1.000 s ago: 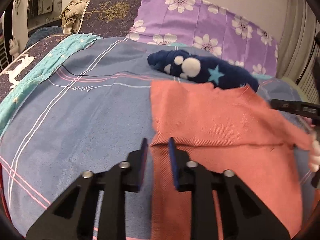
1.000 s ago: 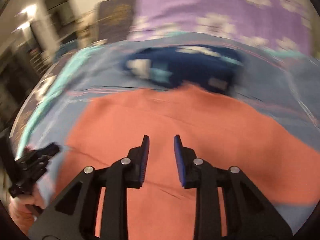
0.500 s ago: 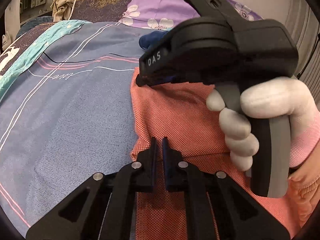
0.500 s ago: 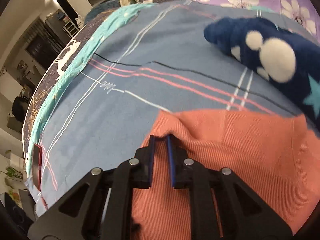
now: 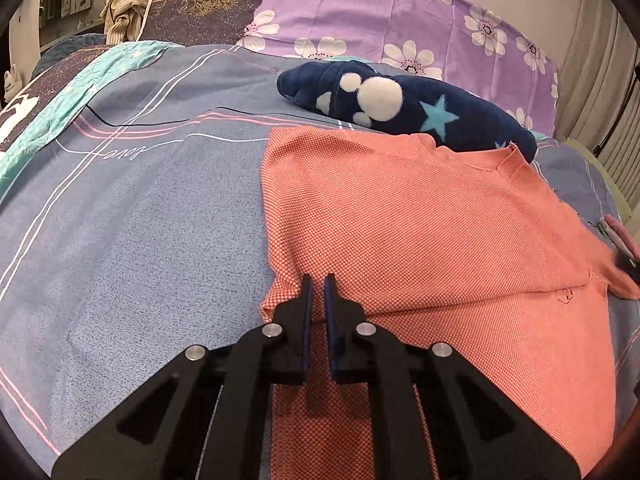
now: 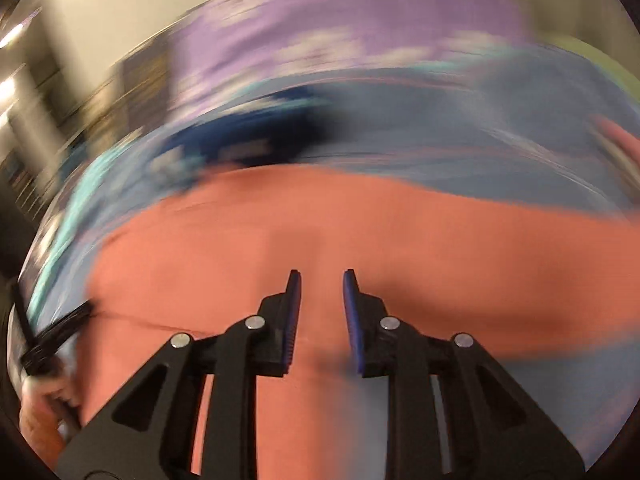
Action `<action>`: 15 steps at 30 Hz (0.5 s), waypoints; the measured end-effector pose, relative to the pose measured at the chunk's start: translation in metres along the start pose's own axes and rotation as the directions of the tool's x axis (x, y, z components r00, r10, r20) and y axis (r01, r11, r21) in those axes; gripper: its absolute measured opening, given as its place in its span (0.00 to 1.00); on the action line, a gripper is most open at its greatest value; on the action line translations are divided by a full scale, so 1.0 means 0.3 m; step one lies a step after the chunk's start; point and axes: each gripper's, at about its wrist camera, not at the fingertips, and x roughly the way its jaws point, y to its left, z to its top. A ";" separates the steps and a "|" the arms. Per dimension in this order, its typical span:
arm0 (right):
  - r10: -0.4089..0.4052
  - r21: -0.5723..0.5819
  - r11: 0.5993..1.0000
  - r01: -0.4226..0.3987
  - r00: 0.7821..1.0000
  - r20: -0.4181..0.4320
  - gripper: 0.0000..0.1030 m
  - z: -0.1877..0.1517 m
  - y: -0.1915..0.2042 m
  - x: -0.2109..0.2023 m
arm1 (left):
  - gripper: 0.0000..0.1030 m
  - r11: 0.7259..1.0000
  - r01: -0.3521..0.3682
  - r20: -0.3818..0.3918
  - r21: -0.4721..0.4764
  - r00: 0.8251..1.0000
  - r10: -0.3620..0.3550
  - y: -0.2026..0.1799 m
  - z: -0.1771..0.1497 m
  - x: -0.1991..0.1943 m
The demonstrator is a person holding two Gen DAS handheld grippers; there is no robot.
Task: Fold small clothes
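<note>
A salmon-orange shirt (image 5: 420, 232) lies on the blue striped bedspread (image 5: 140, 220), its left part folded over onto the body. My left gripper (image 5: 316, 280) is nearly shut at the fold's lower left edge; the cloth seems pinched between its jaws. In the blurred right wrist view the same shirt (image 6: 280, 232) fills the middle. My right gripper (image 6: 320, 276) is open and empty above it. The left gripper (image 6: 60, 332) shows at that view's left edge.
A dark blue plush garment with white dots and teal stars (image 5: 408, 108) lies just behind the shirt. Purple floral pillows (image 5: 400, 20) stand at the back. A teal blanket edge (image 5: 60, 100) runs along the left.
My right gripper has let go of the shirt's corner, opened and swung away right. The shirt's left part now lies folded over. My left gripper stays at the fold edge.
</note>
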 end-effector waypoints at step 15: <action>-0.019 0.571 0.812 -0.119 0.973 0.230 0.50 -0.054 -0.723 -0.149 | 0.20 0.990 0.064 -0.061 0.127 0.997 -0.056 -0.306 0.033 0.089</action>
